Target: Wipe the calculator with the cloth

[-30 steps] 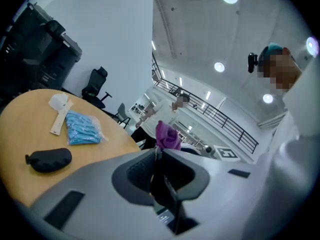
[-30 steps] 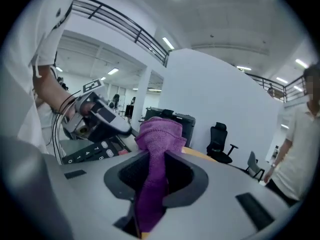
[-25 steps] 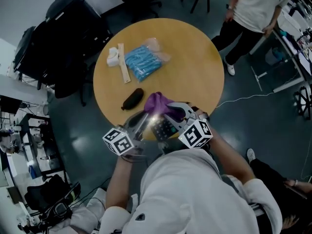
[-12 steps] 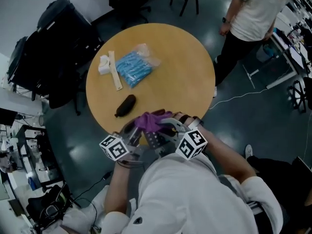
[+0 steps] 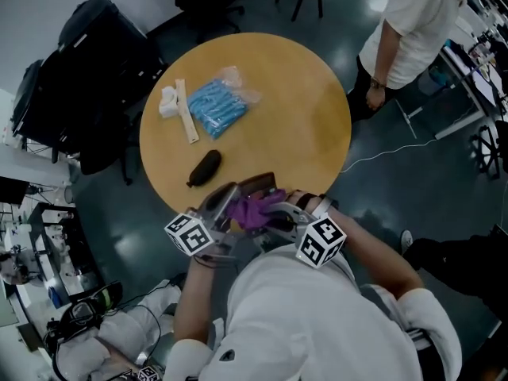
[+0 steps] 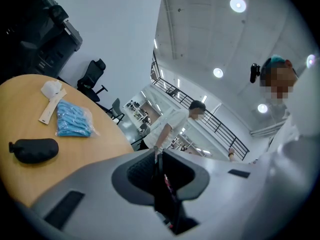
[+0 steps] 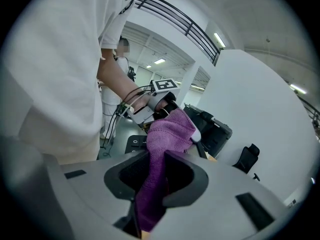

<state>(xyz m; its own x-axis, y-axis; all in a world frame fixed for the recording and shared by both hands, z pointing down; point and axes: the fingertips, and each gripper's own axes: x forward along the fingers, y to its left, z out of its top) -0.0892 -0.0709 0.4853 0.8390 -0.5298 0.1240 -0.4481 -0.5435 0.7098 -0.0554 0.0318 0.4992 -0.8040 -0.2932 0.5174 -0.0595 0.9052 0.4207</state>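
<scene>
At the near edge of the round table (image 5: 309,125), my left gripper (image 5: 225,206) is shut on the dark calculator (image 5: 259,184). In the left gripper view the calculator (image 6: 164,194) shows edge-on as a thin dark slab between the jaws of that gripper (image 6: 159,173). My right gripper (image 5: 275,213) is shut on the purple cloth (image 5: 254,211), which lies against the calculator and hides most of it. In the right gripper view the cloth (image 7: 167,134) rises from between the jaws of that gripper (image 7: 154,178) toward the left gripper (image 7: 150,107), with the calculator's keys (image 7: 134,143) just behind.
On the table lie a black pouch (image 5: 205,167), a blue packet (image 5: 213,105), a pale flat stick (image 5: 187,113) and a small white object (image 5: 167,101). A person (image 5: 405,22) stands beyond the table at the right. Black bags (image 5: 95,54) sit at the left.
The right gripper has drawn the purple cloth from the calculator's far end back toward me, over its face. The left gripper has kept hold of the calculator and barely shifted.
</scene>
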